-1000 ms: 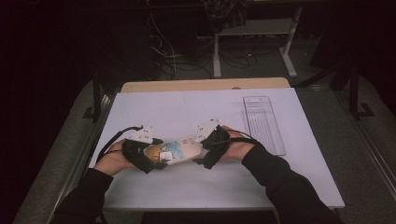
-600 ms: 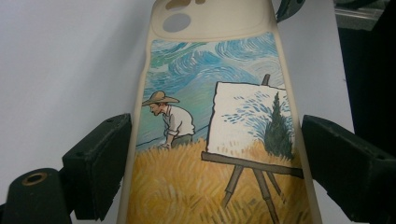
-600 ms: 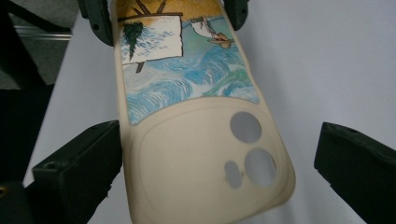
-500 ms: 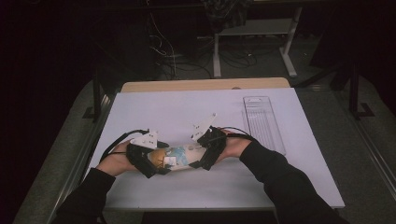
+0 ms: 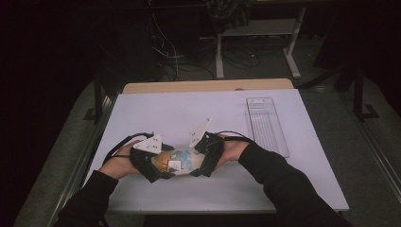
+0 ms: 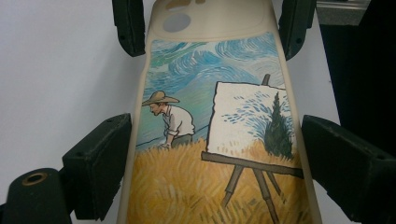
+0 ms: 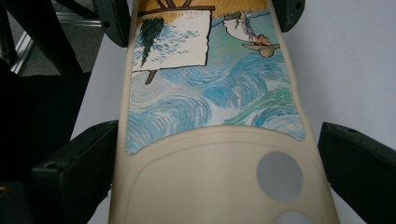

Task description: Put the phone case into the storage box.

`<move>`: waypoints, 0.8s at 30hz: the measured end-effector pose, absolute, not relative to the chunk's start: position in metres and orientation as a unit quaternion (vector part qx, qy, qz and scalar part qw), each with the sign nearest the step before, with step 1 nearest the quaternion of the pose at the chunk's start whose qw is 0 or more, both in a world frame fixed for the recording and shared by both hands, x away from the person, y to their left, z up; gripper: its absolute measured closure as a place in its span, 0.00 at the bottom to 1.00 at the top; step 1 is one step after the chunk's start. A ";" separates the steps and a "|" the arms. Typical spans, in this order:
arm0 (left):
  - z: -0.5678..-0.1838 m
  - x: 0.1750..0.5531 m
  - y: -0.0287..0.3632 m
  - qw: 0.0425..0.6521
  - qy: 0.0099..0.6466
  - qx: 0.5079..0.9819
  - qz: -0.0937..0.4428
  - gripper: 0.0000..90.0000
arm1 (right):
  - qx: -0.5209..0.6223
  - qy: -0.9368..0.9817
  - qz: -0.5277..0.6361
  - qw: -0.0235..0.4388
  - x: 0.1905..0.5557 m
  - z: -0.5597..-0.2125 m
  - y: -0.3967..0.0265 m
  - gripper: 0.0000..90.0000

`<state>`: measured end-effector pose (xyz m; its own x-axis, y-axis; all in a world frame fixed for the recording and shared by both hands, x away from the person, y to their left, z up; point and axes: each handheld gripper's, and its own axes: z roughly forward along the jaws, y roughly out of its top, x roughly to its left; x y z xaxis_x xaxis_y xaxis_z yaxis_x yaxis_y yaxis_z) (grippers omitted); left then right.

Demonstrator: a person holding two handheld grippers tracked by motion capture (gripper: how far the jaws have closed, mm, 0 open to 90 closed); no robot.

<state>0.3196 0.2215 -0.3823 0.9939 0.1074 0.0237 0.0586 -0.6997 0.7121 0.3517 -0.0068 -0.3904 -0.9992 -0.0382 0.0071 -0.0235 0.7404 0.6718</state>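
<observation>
A beige phone case (image 5: 182,161) printed with a painter, an easel and a swirling blue sky is held just above the white table (image 5: 189,109) near its front edge. My left gripper (image 5: 163,166) is shut across the wheat-field end of the case (image 6: 210,140), one pad against each long side. My right gripper (image 5: 201,163) grips the plain end with the round camera holes (image 7: 210,116) the same way. In the left gripper view, the right gripper's jaws flank the far end of the case. The pads hide the case's side edges.
A long clear plastic tray (image 5: 267,125) lies at the right of the table, past my right forearm. Beyond the table's wooden back edge (image 5: 208,86) are cables and a stand's legs on a dark floor.
Both hands have drifted slightly toward the near edge with the case between them. The grips look the same.
</observation>
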 end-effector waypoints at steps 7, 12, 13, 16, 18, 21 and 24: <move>-0.382 0.319 0.220 0.383 0.041 0.922 0.032 0.13 | 0.025 -0.934 -0.355 0.019 0.351 -0.390 -0.005 0.07; -0.383 0.318 0.219 0.382 0.038 0.923 0.029 0.13 | 0.023 -0.938 -0.344 0.032 0.351 -0.389 -0.005 0.09; -0.384 0.318 0.219 0.381 0.036 0.924 0.029 0.13 | 0.024 -0.938 -0.343 0.035 0.351 -0.390 -0.005 0.09; -0.385 0.318 0.219 0.379 0.039 0.924 0.024 0.13 | 0.026 -0.939 -0.340 0.033 0.351 -0.390 -0.005 0.10; -0.385 0.319 0.219 0.376 0.035 0.925 0.026 0.13 | 0.024 -0.940 -0.339 0.032 0.350 -0.391 -0.004 0.10; -0.386 0.318 0.218 0.376 0.036 0.926 0.027 0.13 | 0.026 -0.941 -0.336 0.029 0.349 -0.391 -0.004 0.11; -0.386 0.318 0.218 0.373 0.036 0.927 0.030 0.12 | 0.025 -0.941 -0.337 0.029 0.349 -0.391 -0.004 0.11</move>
